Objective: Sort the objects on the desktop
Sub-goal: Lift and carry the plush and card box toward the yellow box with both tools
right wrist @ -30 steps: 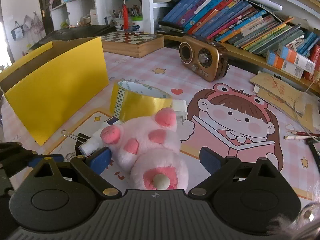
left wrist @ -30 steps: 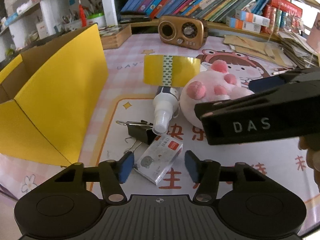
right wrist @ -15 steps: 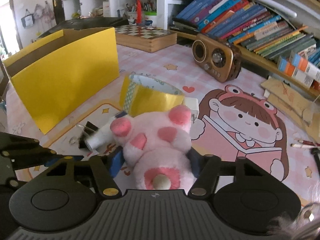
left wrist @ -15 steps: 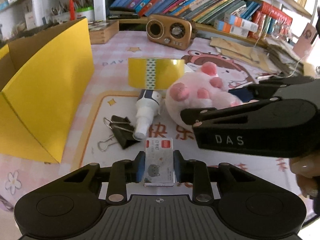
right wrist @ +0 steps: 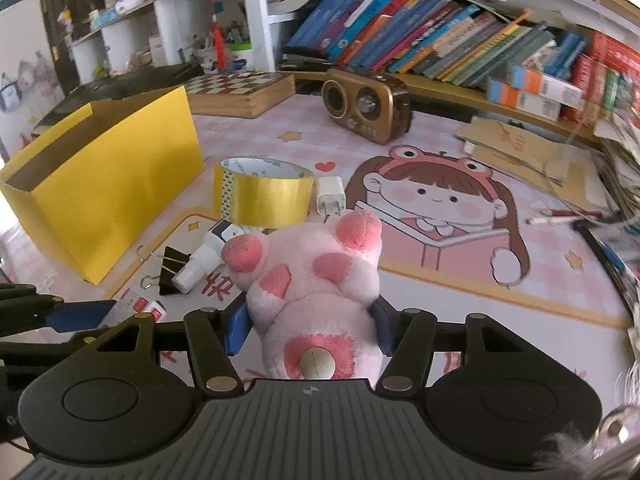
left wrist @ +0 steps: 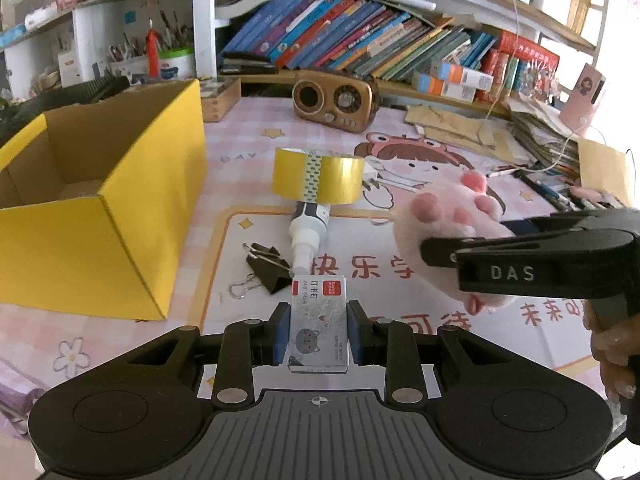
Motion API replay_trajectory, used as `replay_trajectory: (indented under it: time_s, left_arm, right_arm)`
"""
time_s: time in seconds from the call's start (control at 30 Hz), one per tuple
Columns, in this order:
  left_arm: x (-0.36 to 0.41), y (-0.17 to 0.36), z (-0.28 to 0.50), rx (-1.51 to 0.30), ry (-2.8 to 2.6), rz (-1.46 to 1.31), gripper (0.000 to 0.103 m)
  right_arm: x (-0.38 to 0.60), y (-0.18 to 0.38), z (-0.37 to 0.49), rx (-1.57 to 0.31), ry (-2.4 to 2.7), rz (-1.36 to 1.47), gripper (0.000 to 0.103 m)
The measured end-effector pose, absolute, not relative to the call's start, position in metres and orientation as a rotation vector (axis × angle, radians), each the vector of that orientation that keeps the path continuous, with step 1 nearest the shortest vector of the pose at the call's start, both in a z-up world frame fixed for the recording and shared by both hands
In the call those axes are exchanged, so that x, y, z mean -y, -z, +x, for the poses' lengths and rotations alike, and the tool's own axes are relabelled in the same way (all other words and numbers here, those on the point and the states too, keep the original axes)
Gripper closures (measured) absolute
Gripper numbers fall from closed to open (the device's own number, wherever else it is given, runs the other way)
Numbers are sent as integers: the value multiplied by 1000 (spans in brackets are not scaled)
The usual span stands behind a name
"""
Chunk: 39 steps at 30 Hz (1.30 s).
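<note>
Two grabs done: your left gripper [left wrist: 318, 330] pinches the staple box [left wrist: 319, 322], your right gripper [right wrist: 310, 326] squeezes the plush paw [right wrist: 316, 280]. Next, carry both left to the yellow box [left wrist: 96, 216].

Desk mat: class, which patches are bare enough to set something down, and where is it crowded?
Bare: the printed girl picture right of the gold tape roll; the strip between the yellow cardboard box and black binder clip. Crowded: tape, white spray bottle, clip, white charger plug.

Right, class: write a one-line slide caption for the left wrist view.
Left gripper clamps a small staple box above the desk mat, yellow box at left.
</note>
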<state>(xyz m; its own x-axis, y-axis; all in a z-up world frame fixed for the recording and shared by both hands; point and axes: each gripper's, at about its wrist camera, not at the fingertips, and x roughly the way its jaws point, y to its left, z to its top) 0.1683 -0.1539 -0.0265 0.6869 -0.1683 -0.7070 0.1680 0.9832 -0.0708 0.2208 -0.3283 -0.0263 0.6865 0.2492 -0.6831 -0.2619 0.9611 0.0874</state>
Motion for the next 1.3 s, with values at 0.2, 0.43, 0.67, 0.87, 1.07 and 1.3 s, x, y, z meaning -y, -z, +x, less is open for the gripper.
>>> replay_trajectory:
  time_s: [0.2, 0.43, 0.67, 0.87, 1.07, 1.3]
  left_arm:
    - [142, 13, 151, -753, 205, -1, 75]
    - [127, 6, 134, -733, 232, 1, 75]
    - [104, 0, 116, -726, 261, 7, 75]
    - [84, -2, 99, -717, 290, 22, 75]
    - [63, -3, 83, -713, 305, 32, 75]
    - [38, -4, 66, -705, 310, 34, 75]
  right_arm:
    - [323, 16, 191, -763, -239, -1, 46]
    - [309, 8, 158, -763, -209, 22, 46]
    - [288, 3, 130, -756, -183, 38, 46]
    - [267, 1, 107, -755, -166, 52, 46]
    - [242, 1, 88, -763, -162, 65, 46]
    - [213, 0, 68, -763, -176, 62, 46]
